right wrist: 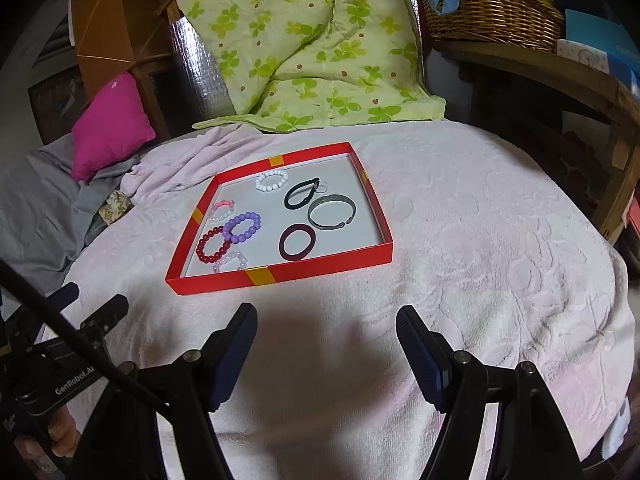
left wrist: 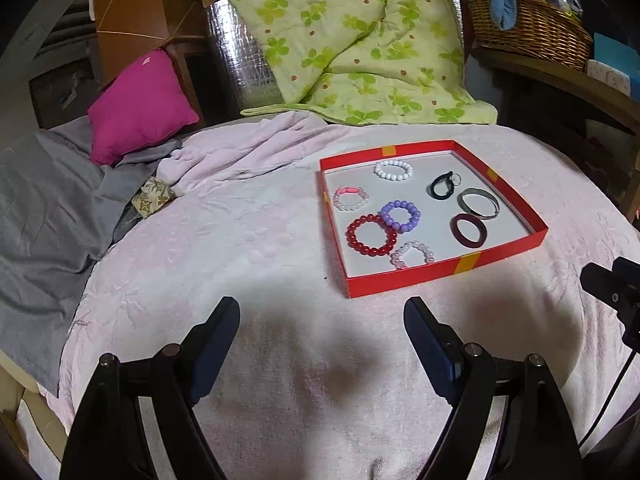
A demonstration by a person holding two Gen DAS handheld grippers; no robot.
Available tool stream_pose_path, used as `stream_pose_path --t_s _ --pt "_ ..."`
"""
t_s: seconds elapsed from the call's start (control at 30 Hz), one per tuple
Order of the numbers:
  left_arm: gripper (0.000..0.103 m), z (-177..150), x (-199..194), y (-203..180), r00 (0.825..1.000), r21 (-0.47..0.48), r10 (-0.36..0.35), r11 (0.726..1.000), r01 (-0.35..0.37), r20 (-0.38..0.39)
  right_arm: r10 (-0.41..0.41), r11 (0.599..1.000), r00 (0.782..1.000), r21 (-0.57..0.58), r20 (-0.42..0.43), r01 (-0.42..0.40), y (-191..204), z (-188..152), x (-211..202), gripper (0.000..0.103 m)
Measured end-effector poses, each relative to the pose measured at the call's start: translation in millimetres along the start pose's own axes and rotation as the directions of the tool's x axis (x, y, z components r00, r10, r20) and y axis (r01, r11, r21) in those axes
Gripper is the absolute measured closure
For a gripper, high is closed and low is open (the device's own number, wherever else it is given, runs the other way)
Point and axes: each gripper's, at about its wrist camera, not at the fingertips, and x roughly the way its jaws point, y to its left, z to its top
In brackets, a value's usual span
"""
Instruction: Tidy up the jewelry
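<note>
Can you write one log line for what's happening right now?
left gripper: open, empty | right gripper: open, empty | red tray: eight jewelry pieces inside | both short of tray

Home bedroom — quilt, pillow, laundry basket

A shallow red tray with yellow tape marks and a pale floor lies flat on the pink bed cover. Inside, all lying flat: a white bead bracelet at the far side, a pink-and-clear bead bracelet, a purple bead bracelet touching a red bead bracelet, and a pale pink bead bracelet nearest. On the right lie a black loop, a grey metal bangle and a dark maroon bangle.
</note>
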Motion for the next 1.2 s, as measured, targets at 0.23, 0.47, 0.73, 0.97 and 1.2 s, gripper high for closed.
stream_pose_path --t_s 0.23,0.47,0.73,0.97,1.2 --pt "0.019 -1.4 1.7 2.4 1.000 -0.005 -0.001 1.000 0.001 -0.016 -0.001 1.000 1.000 -0.003 -0.001 0.001 1.8 -0.5 0.0 0.028" --pt "0.019 -0.7 2.1 4.9 1.000 -0.015 0.002 1.000 -0.002 -0.015 0.001 1.000 1.000 -0.006 -0.001 -0.001 3.6 -1.6 2.1 0.028" --pt "0.019 -1.1 1.3 5.0 1.000 -0.016 0.005 1.000 -0.005 -0.012 0.001 1.000 1.000 -0.008 -0.004 -0.001 5.2 -1.3 3.1 0.028" --pt "0.019 -1.1 1.1 5.2 1.000 -0.014 0.008 1.000 -0.009 -0.012 0.001 1.000 1.000 -0.009 -0.006 -0.001 5.9 -1.7 3.7 0.028" --pt "0.019 -1.2 0.8 4.8 1.000 -0.015 0.009 1.000 -0.009 -0.012 0.001 1.000 1.000 -0.009 -0.005 -0.001 6.6 -2.3 4.4 0.028"
